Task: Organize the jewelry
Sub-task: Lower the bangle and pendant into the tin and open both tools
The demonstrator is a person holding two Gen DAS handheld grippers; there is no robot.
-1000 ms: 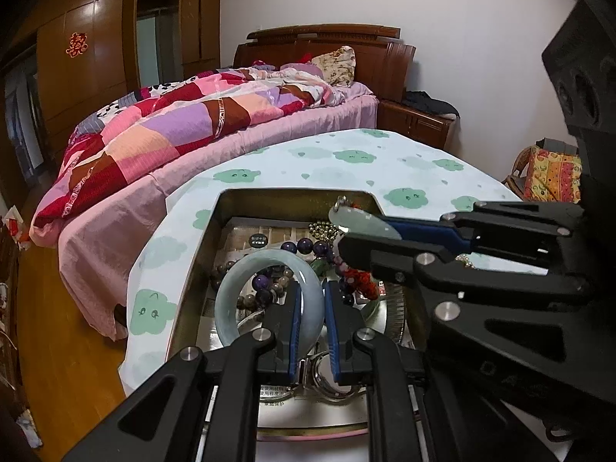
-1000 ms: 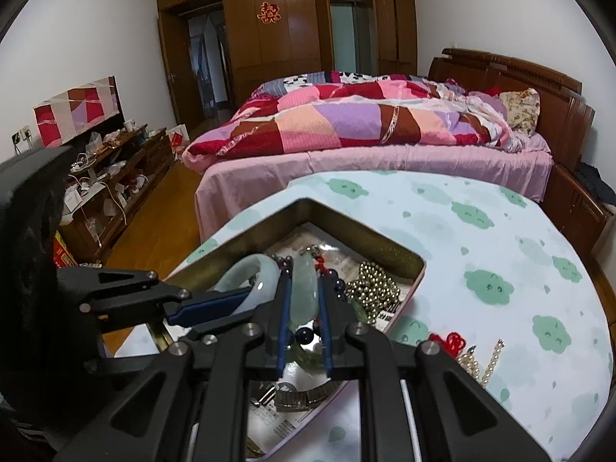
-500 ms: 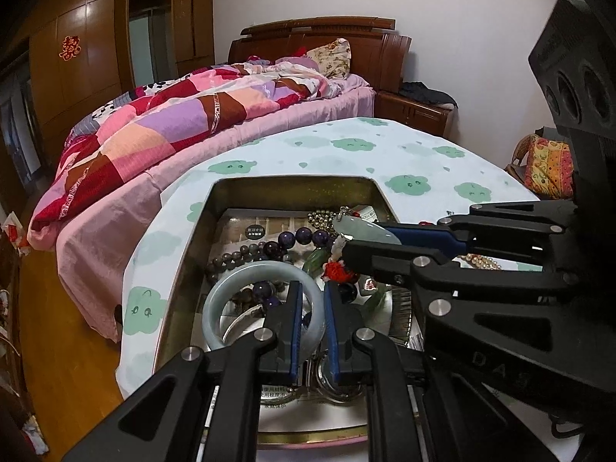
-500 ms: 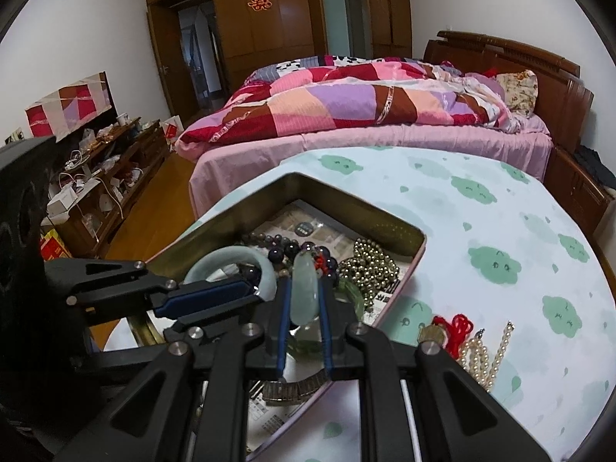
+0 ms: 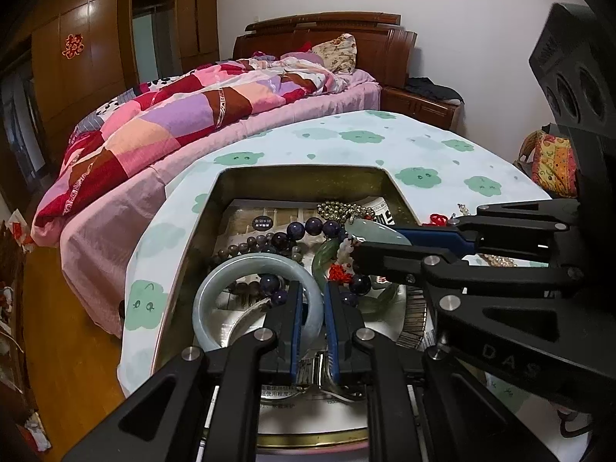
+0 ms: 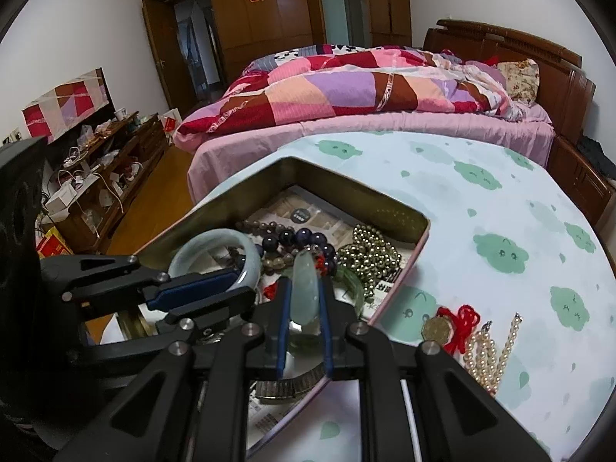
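An open metal tin (image 5: 300, 173) (image 6: 346, 188) on the cloud-print tablecloth holds tangled jewelry. My left gripper (image 5: 312, 308) is shut on the rim of a pale jade bangle (image 5: 246, 263) (image 6: 215, 244) over the tin's near-left part. My right gripper (image 6: 304, 292) is shut on a pale green jade pendant (image 6: 306, 285) (image 5: 379, 231), just right of the bangle. A red knot and beads hang at the pendant's far end. Dark purple beads (image 5: 312, 227) (image 6: 296, 238) and a brass bead strand (image 5: 342, 208) (image 6: 369, 254) lie in the tin.
Outside the tin, on the cloth to the right, lie a pearl strand (image 6: 489, 354) and a coin charm on red cord (image 6: 458, 323). A metal watch band (image 6: 288, 381) lies in the tin's near end. A bed (image 6: 365, 88) stands beyond the table.
Both grippers keep their holds on the bangle and the pendant. The right gripper has tipped slightly, so the tin sits a little higher in its view. Nothing was let go.
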